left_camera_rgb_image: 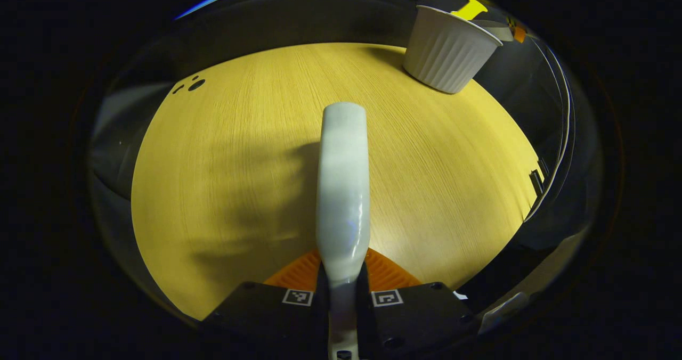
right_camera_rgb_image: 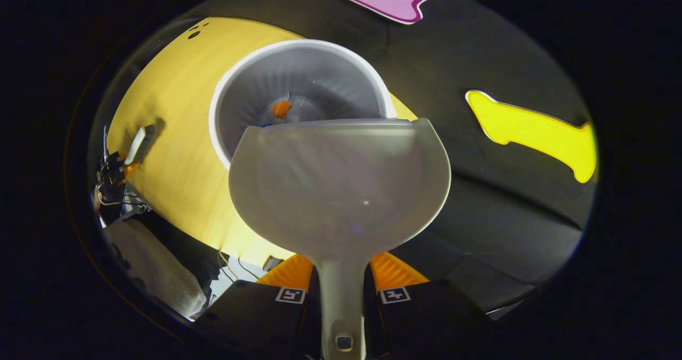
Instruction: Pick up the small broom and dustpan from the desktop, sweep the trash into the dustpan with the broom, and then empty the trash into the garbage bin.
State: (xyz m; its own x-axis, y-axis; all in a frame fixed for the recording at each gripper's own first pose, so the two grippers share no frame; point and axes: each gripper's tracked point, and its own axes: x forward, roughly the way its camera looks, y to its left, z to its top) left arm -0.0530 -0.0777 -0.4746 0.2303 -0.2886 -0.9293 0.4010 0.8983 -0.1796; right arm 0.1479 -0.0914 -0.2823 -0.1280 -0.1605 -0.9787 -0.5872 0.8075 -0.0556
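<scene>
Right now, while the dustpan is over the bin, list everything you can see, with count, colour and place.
Ribbed plastic garbage bin: one, white, at the desktop's far edge.
Scrap of trash: one, orange, inside the bin.
Plastic dustpan: one, pale grey, front lip over the bin's rim.
Small broom: one, pale grey, above the desktop.
Wooden desktop: one, yellow.
Left hand-held gripper: orange fingers, shut on the broom.
Right hand-held gripper: orange fingers, shut on the dustpan's handle.

No readable text, brand or number appears anywhere. The left gripper (left_camera_rgb_image: 342, 280) and right gripper (right_camera_rgb_image: 341, 280) carry only square coded markers.
</scene>
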